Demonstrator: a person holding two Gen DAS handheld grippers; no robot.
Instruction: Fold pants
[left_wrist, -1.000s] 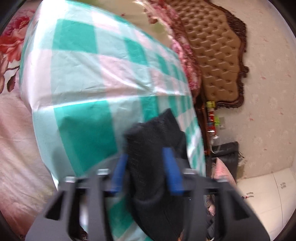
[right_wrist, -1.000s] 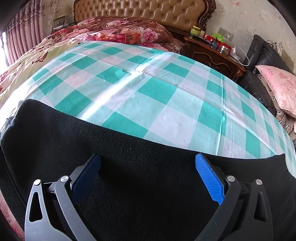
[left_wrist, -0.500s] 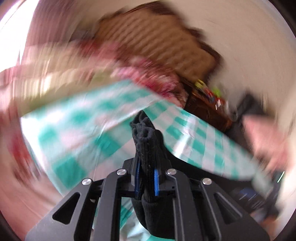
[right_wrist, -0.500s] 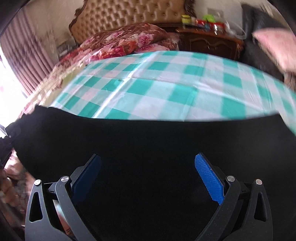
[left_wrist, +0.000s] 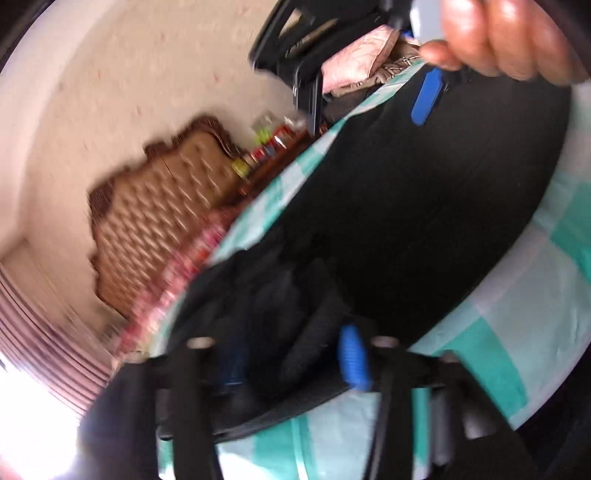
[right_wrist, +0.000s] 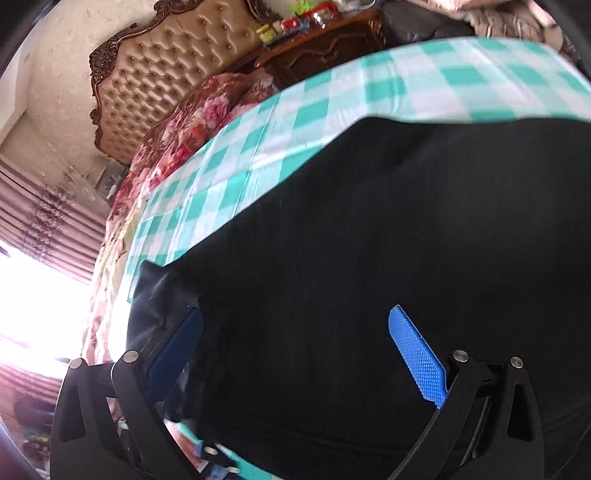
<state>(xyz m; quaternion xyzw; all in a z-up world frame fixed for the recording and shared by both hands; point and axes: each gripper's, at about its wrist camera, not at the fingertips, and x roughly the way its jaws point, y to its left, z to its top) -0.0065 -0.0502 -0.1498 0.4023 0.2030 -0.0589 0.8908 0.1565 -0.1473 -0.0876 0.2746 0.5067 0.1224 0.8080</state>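
1. One pair of black pants (right_wrist: 388, 258) lies spread over the teal-checked sheet (right_wrist: 258, 140) on the bed, filling most of both wrist views; a bunched end of the fabric sits low in the left wrist view, close to the camera.
2. The left gripper (left_wrist: 291, 362) has just been opening: its blue pads stand apart with the bunched cloth between them. The picture is badly smeared, so it appears the pads no longer press the fabric, though that cannot be called certain.
3. The right gripper (right_wrist: 295, 354) is spread wide above the flat black cloth, its textured blue pad (right_wrist: 417, 358) clear of the fabric and nothing clamped. In the left wrist view it shows at the top, with the person's hand (left_wrist: 502, 33) around it.
4. Beyond the sheet lie a red floral quilt (right_wrist: 184, 122), a tufted headboard (right_wrist: 162, 70) and a dark wooden nightstand (right_wrist: 325, 40) crowded with small items.
5. Judged from this layout, a fold is being laid down and released.
6. Risks: the bunched end may cling to a pad and drag as the left gripper pulls away, undoing the fold; the thick wad could spring open without being pressed flat; and the slick sheet may slide with the pants, skewing the edges.
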